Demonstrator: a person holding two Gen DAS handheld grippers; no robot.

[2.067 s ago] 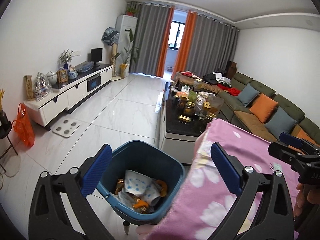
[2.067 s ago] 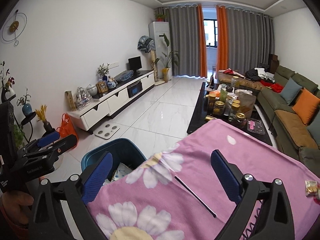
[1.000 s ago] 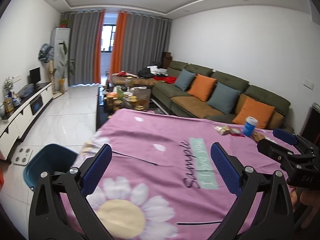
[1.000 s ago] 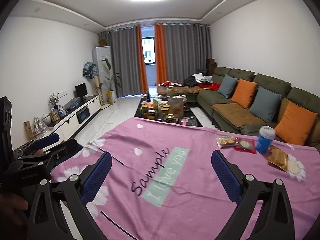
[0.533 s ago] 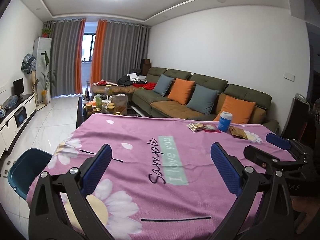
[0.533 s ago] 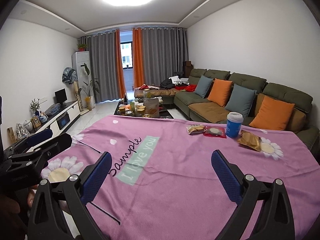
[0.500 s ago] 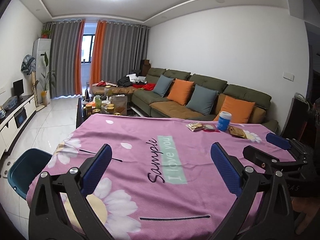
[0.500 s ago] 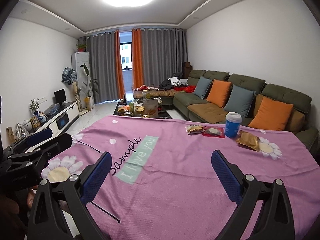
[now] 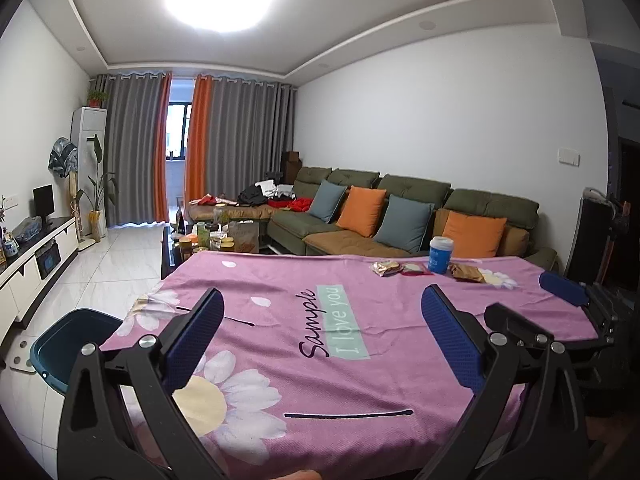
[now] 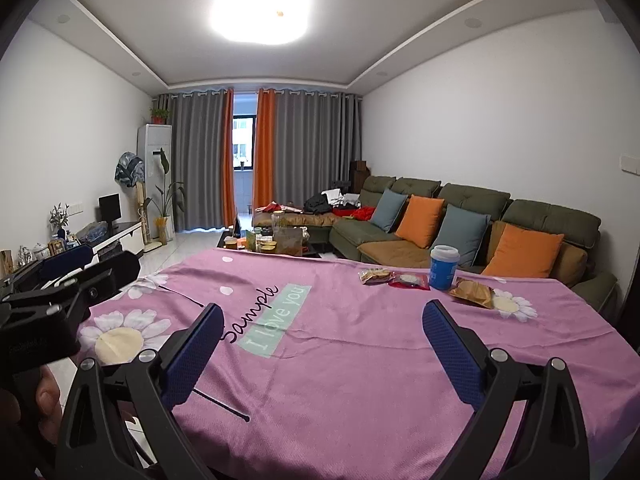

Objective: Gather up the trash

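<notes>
— Two tools are hovering over the near edge of the worktop [image 9: 360,360], both with their jaws spread wide and nothing between them. What is sitting at the far left?

— Off the worktop's left edge, down on the tiled floor [image 9: 104,264], the blue trash bin [image 9: 68,344] is standing with its mouth open upward, just beside the hanging pink cloth [image 10: 360,360]. Its inside is not showing from here.

— And moving right from there?

— The left tool [image 9: 320,336] is pointing across the pink cloth, its blue pads [image 9: 196,336] well apart over the daisy print and the "Sample I love you" lettering. That whole near and middle stretch of cloth is lying bare, so open room is running from the near edge up to the far side.

— Where is the trash lying?

— All of it is clustering near the far right edge. Left to right: a snack packet [image 10: 374,276], then a red wrapper [image 10: 410,280] touching it, then the blue paper cup [image 10: 443,267] standing upright just beside, then a brown crumpled bag [image 10: 472,293] lying next to a printed daisy.

— And the right side?

— The right tool [image 10: 320,344] is aiming toward that cluster, well apart from it, pads [image 10: 454,356] gaping. Beyond the far edge, the green sofa [image 10: 520,220] is running along the wall, and the worktop's right edge is dropping away near the bag.
</notes>
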